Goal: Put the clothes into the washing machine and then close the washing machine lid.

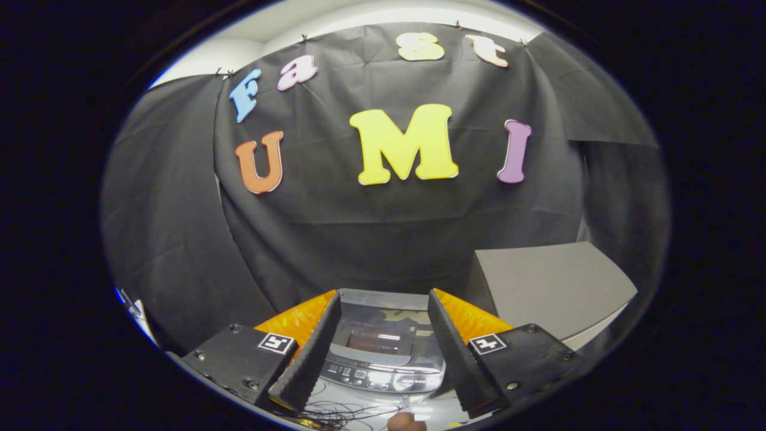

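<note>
A small silver toy washing machine stands on a white surface, seen from above between my two fingers. Its glossy clear lid looks to lie flat over the tub and mirrors the wall. The control panel runs along its near side. My gripper is open, one finger on each side of the machine and nothing held between them. The fingertips reach about as far as the machine's back edge. I cannot tell how high above the machine the fingers hang.
A grey box stands just right of the machine, beyond my right finger. Thin dark wires lie on the white surface in front of the machine, beside a small brownish object I cannot identify. Black cloth hangs behind.
</note>
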